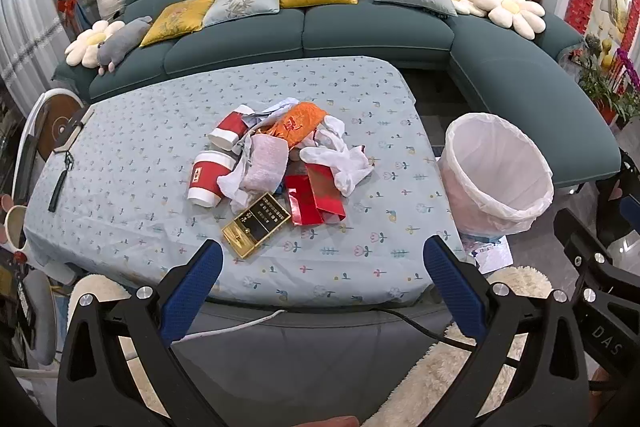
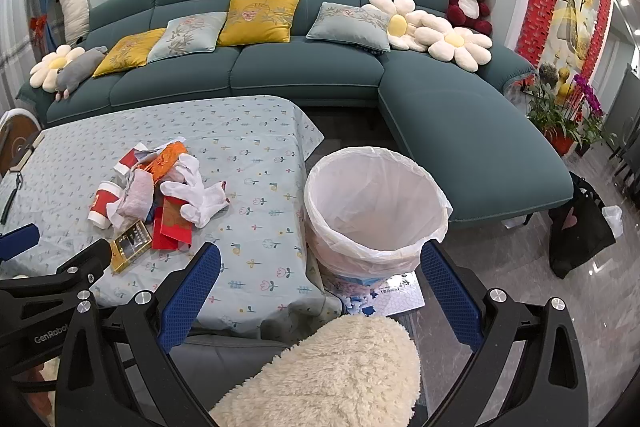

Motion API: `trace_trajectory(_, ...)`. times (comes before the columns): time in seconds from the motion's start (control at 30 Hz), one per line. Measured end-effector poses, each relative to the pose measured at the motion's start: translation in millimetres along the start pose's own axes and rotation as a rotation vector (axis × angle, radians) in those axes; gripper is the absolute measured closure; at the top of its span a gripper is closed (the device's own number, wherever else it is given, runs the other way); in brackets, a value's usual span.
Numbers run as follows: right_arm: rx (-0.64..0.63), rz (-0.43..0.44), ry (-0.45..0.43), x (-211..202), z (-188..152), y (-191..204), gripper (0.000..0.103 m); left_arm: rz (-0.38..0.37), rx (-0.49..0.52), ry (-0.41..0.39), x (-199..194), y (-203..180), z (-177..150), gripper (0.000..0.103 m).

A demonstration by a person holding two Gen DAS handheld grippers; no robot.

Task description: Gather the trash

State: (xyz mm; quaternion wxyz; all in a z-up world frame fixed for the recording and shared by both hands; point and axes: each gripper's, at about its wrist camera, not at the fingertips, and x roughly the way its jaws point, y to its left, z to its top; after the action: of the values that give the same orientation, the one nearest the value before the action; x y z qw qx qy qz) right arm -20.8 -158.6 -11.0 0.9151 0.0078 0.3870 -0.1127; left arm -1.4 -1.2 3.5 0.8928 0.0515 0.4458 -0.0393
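A heap of trash lies mid-table: two red-and-white paper cups, an orange wrapper, crumpled white gloves, red envelopes and a gold-and-black box. A white-lined bin stands on the floor right of the table. My left gripper hovers open over the table's near edge, just short of the gold box. My right gripper is open, its fingers empty, spanning the table's corner and the bin's near rim.
The table wears a light blue flowered cloth. A teal sofa with cushions wraps behind and right. A dark strap lies at the table's left. A fluffy cream sleeve and paper on the floor are near.
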Motion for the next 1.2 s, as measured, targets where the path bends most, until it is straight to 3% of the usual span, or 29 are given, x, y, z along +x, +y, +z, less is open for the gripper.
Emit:
trace_trajectory(0.33, 0.001, 0.001, -0.003, -1, 0, -4, 0.007, 0.010, 0.051, -0.006, 1, -5, 1, 0.007)
trace_trajectory(0.8, 0.004, 0.005, -0.002, 1, 0, 1, 0.007, -0.004, 0.036, 0.022, 6, 0, -2, 0.008)
trace_trajectory(0.97, 0.000, 0.005, -0.006, -1, 1, 2, 0.007, -0.004, 0.046, 0.055, 10, -3, -8, 0.017)
trace_trajectory(1.2, 0.005, 0.003, -0.004, 0, 1, 1, 0.007, -0.024, 0.033, 0.051, 9, -2, -7, 0.017)
